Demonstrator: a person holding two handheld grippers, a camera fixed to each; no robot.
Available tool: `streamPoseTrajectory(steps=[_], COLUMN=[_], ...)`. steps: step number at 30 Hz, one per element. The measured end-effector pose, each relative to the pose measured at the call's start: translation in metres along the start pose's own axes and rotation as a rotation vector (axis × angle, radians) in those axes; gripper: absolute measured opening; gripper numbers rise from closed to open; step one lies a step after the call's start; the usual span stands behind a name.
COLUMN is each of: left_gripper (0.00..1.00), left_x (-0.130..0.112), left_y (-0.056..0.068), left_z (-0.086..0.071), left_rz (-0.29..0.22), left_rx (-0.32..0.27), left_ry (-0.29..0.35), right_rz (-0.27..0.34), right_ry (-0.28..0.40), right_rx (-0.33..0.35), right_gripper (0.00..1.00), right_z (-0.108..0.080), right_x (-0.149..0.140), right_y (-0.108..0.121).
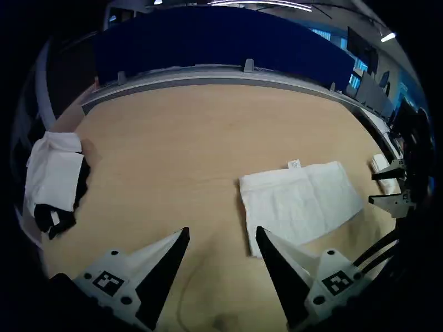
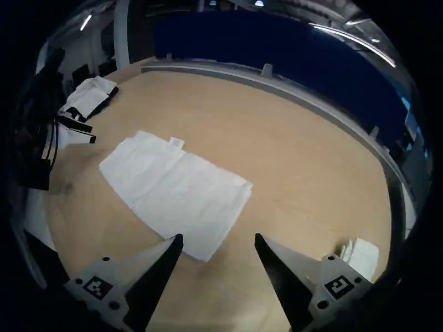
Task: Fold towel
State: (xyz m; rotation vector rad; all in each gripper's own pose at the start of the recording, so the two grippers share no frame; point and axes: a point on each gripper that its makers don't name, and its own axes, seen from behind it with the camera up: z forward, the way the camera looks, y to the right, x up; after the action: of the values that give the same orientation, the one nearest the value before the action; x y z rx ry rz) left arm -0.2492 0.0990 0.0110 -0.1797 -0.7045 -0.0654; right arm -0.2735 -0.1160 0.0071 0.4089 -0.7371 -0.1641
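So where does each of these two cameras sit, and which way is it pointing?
Left gripper view: rides on the left gripper, facing the blue partition across the table; own open fingers at bottom, right gripper at right edge.
Right gripper view: rides on the right gripper, facing likewise; own open fingers at bottom, left gripper at left edge.
Shared: white towel, table, blue partition, cloth pile.

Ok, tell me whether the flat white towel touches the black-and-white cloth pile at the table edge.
Apart. The left gripper view shows the towel and the cloth pile with a wide stretch of bare table between them.
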Motion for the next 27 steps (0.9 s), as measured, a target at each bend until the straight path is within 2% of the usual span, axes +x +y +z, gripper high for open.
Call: streamPoseTrajectory(steps=[7, 13, 19, 27], left_gripper=[0.89, 0.89, 0.89, 0.89], left_x=[-0.014, -0.03, -0.04, -0.048], left_y=[-0.014, -0.026, -0.034, -0.041], left_z=[-0.022, -0.04, -0.053, -0.07], left_rz=[-0.043, -0.079, -0.109, -0.128], left_rx=[0.044, 0.079, 0.105, 0.126], left_ry=[0.01, 0.012, 0.011, 0.018], right_rz=[-0.078, -0.154, -0.18, -0.176], right_ry=[-0.031, -0.069, -0.1, -0.127], right_rx=[0.066, 0.128, 0.144, 0.168], right_gripper=[1.0, 0.96, 0.85, 0.62], right_z=[-0.004, -0.007, -0.007, -0.008], right_x=[-0.015, -0.033, -0.047, -0.06], right_y=[-0.011, -0.018, -0.017, -0.02])
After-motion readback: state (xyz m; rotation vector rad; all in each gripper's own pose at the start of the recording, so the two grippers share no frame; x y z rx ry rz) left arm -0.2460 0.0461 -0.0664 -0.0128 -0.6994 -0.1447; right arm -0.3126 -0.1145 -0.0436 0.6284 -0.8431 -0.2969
